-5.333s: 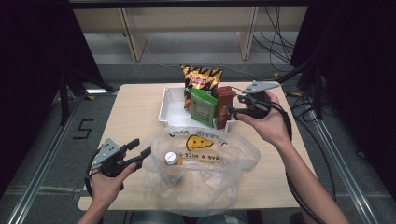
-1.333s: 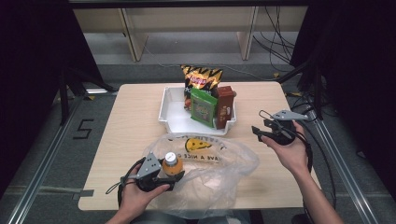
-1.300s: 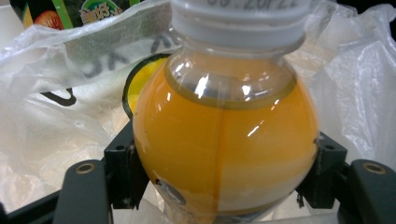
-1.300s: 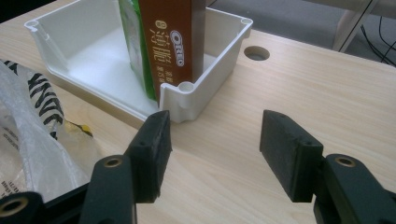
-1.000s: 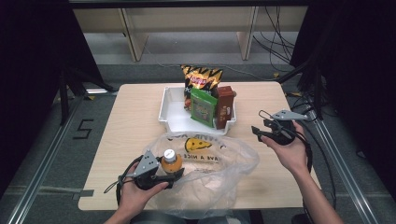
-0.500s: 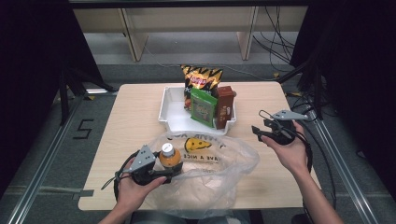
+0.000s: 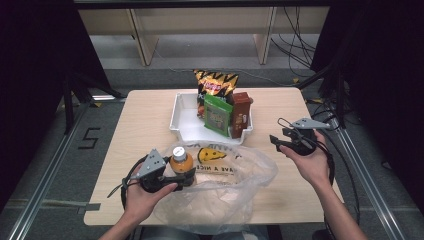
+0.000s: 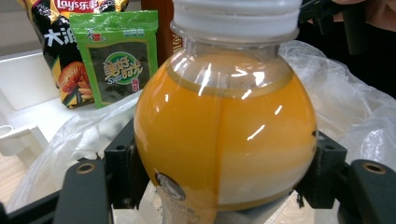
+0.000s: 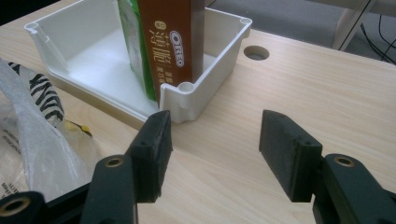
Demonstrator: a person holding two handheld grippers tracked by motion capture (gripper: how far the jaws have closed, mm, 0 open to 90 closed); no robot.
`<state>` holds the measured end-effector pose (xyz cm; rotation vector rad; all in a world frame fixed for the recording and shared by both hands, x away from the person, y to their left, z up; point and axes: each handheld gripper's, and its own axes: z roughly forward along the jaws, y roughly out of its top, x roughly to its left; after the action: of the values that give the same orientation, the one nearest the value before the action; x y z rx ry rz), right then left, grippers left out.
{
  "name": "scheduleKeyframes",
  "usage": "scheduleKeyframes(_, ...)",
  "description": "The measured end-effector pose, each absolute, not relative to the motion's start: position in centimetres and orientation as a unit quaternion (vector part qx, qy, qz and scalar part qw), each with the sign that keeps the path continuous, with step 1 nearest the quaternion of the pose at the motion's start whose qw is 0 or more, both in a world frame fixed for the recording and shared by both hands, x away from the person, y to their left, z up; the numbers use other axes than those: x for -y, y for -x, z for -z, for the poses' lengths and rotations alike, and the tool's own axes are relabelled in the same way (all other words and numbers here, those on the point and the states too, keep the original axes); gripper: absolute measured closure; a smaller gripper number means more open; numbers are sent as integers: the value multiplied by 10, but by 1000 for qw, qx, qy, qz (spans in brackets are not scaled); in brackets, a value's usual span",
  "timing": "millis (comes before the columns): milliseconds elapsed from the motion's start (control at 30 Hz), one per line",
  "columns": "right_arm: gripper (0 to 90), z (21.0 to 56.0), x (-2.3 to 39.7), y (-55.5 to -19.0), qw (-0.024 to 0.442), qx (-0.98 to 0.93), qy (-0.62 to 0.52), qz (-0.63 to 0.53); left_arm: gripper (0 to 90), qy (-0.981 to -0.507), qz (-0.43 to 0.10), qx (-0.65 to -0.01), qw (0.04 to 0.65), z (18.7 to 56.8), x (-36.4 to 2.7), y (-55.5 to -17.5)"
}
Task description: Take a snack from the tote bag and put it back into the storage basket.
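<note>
A small round bottle of orange juice (image 7: 181,161) with a white cap stands upright at the mouth of a clear plastic bag (image 7: 225,192). My left gripper (image 7: 183,176) is shut on it. In the left gripper view both black pads press the belly of the bottle (image 8: 224,135), and the left gripper (image 8: 224,179) holds it low down. My right gripper (image 7: 280,142) hovers open over the table's right side. Nothing sits between the pads of the right gripper (image 9: 212,140), which faces the tray's corner.
A white tray (image 7: 176,118) at the table's middle back holds a chips bag (image 7: 215,85), a green snack packet (image 7: 217,115) and a brown Oreo box (image 7: 241,112), all upright. The tray's near corner (image 9: 184,88) is close ahead of my right jaws. A cable hole (image 9: 256,52) pierces the tabletop.
My left gripper, once open and apart at the left, now grips the bottle and has carried it slightly farther from me. The right gripper left the tray and has since kept still.
</note>
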<state>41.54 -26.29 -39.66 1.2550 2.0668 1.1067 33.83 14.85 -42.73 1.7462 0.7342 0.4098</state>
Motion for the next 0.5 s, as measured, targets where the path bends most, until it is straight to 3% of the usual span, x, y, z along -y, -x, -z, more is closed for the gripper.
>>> scheduleKeyframes(500,449,396,265,-414,232,-745,-472,-410,309,-730,-187,-314,578,407,-149,-353)
